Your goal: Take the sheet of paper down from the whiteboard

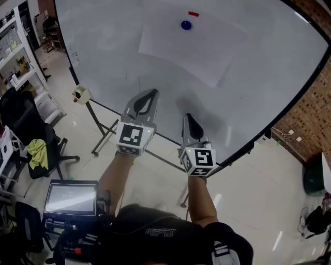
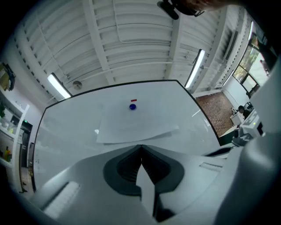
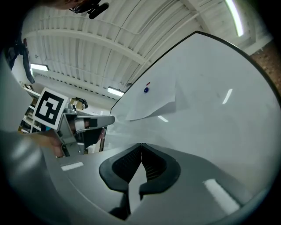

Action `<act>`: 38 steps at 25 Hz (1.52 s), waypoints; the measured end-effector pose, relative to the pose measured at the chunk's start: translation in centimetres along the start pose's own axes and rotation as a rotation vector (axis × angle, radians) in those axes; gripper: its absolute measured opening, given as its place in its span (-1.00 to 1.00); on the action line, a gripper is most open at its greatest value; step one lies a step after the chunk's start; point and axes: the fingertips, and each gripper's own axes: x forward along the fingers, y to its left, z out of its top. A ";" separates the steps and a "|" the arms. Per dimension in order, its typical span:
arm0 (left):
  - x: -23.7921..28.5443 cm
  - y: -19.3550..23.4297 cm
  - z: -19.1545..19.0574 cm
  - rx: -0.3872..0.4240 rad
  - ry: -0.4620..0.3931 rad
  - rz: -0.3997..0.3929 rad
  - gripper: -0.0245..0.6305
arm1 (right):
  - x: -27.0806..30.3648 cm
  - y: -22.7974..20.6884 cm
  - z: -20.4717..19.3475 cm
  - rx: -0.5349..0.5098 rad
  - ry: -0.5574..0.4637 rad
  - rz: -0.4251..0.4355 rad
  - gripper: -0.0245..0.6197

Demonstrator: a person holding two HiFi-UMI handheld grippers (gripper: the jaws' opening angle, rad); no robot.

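A white sheet of paper [image 1: 192,47] hangs on the whiteboard [image 1: 269,67], pinned near its top by a round blue magnet [image 1: 186,25]; a small red magnet [image 1: 193,14] sits just above. The sheet [image 2: 136,128] lies ahead of the left gripper [image 2: 141,146], whose jaws are shut with nothing between them. In the right gripper view the paper [image 3: 151,104] curls off the board, and the right gripper [image 3: 141,144] is shut and empty too. In the head view the left gripper [image 1: 150,94] and right gripper [image 1: 188,118] are both below the sheet, apart from it.
The whiteboard stands on a metal frame [image 1: 106,127]. A black office chair [image 1: 26,134] with a yellow-green cloth and a monitor [image 1: 71,197] are at the left. White shelves [image 1: 18,67] line the far left. A brick wall [image 1: 310,111] is at the right.
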 end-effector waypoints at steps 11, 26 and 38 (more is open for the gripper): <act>8.8 2.0 7.3 0.024 -0.167 -0.058 -0.78 | 1.1 -4.6 4.0 0.090 -0.088 -0.075 -0.77; 15.6 2.4 12.8 0.021 -0.237 -0.127 -0.29 | 4.2 -8.4 10.2 0.300 -0.260 -0.087 -0.12; 16.0 1.5 14.3 0.067 -0.259 -0.120 -0.34 | 3.5 -7.7 10.6 0.342 -0.264 -0.021 -0.26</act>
